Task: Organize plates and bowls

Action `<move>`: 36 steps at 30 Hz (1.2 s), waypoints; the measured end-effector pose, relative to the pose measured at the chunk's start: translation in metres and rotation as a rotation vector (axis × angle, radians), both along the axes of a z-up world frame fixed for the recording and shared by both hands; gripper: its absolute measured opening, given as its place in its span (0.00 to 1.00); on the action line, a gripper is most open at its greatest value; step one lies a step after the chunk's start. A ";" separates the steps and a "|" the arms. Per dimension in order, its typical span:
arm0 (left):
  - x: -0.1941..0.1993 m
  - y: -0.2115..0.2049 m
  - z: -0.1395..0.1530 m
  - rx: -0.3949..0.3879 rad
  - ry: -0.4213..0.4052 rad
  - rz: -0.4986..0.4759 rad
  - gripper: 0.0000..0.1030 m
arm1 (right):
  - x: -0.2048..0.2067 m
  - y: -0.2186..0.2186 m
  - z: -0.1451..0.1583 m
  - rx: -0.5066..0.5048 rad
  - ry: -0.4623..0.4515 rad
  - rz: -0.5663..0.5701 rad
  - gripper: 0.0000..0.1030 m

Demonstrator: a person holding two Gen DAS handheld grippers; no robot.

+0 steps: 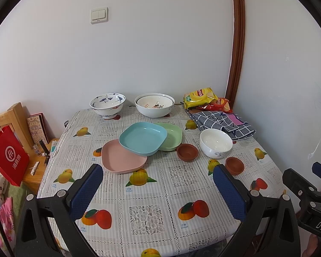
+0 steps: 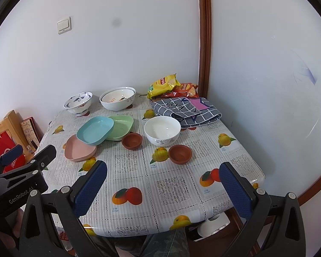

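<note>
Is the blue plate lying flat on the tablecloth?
No, the blue plate rests tilted, overlapping the pink plate and green plate.

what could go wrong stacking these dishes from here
The blue plate rests tilted across the pink plate and green plate; lifting either lower one could slide it off. The small brown bowl sits close beside the white bowl, so open fingers may knock one.

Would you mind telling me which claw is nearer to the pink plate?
Left. The left claw sits open just in front of the pink plate; the right claw hangs open farther right, facing the brown cups.
</note>
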State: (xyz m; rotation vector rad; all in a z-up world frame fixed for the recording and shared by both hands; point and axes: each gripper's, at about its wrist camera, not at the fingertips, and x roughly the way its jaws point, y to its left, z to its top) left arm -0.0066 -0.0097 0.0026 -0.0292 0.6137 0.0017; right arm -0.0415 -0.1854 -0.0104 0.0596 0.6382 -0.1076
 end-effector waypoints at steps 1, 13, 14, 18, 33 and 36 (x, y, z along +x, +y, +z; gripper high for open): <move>0.000 0.000 0.000 -0.001 0.001 0.000 1.00 | 0.000 -0.001 0.000 0.001 -0.001 0.001 1.00; -0.001 -0.003 0.003 0.001 0.003 0.001 1.00 | 0.000 -0.001 -0.001 0.002 0.000 0.002 1.00; -0.001 -0.003 0.003 0.000 0.003 -0.001 1.00 | 0.000 -0.001 -0.001 0.001 0.001 0.002 1.00; 0.000 -0.002 0.004 0.002 0.007 -0.003 1.00 | 0.001 0.001 -0.002 0.004 0.007 0.004 1.00; 0.038 0.002 -0.012 -0.007 0.059 -0.023 1.00 | 0.032 -0.009 -0.015 0.064 0.046 -0.005 1.00; 0.051 0.005 -0.017 -0.011 0.080 -0.017 1.00 | 0.046 -0.014 -0.021 0.088 0.066 -0.018 1.00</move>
